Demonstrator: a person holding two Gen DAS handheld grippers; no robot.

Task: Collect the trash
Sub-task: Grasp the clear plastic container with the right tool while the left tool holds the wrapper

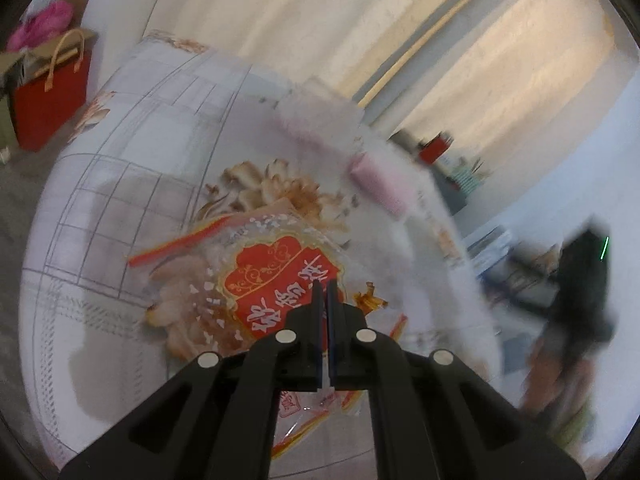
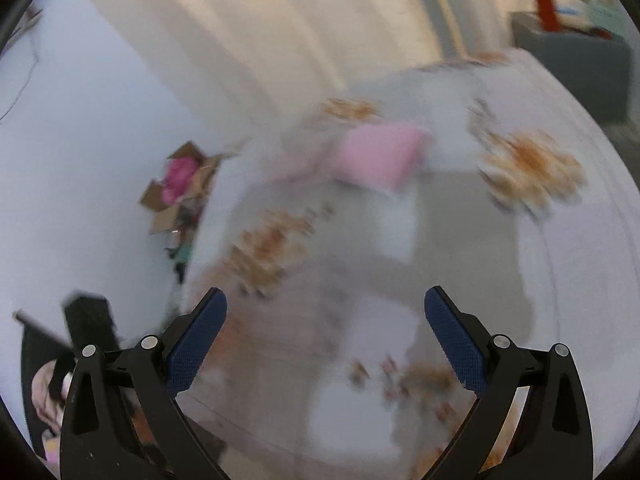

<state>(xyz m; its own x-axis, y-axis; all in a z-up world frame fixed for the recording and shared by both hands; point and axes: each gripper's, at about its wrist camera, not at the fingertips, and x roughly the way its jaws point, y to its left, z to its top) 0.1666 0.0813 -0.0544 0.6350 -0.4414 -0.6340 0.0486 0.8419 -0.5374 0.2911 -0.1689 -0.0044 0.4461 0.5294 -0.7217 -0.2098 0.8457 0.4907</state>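
In the left wrist view my left gripper (image 1: 324, 285) is shut on a clear plastic snack bag (image 1: 256, 280) with a red label and red-yellow edging. The bag hangs over a bed (image 1: 120, 184) covered in a white floral sheet. In the right wrist view my right gripper (image 2: 326, 300) is wide open and empty above the same bed (image 2: 560, 280). That view is blurred by motion. My right gripper also shows as a dark blurred shape at the right of the left wrist view (image 1: 576, 292).
A pink folded blanket (image 1: 380, 188) lies at the far side of the bed, and shows in the right wrist view (image 2: 380, 156). A red gift bag (image 1: 52, 100) and a cardboard box (image 2: 180, 184) with pink cloth stand on the floor. Curtains (image 1: 360, 20) hang behind.
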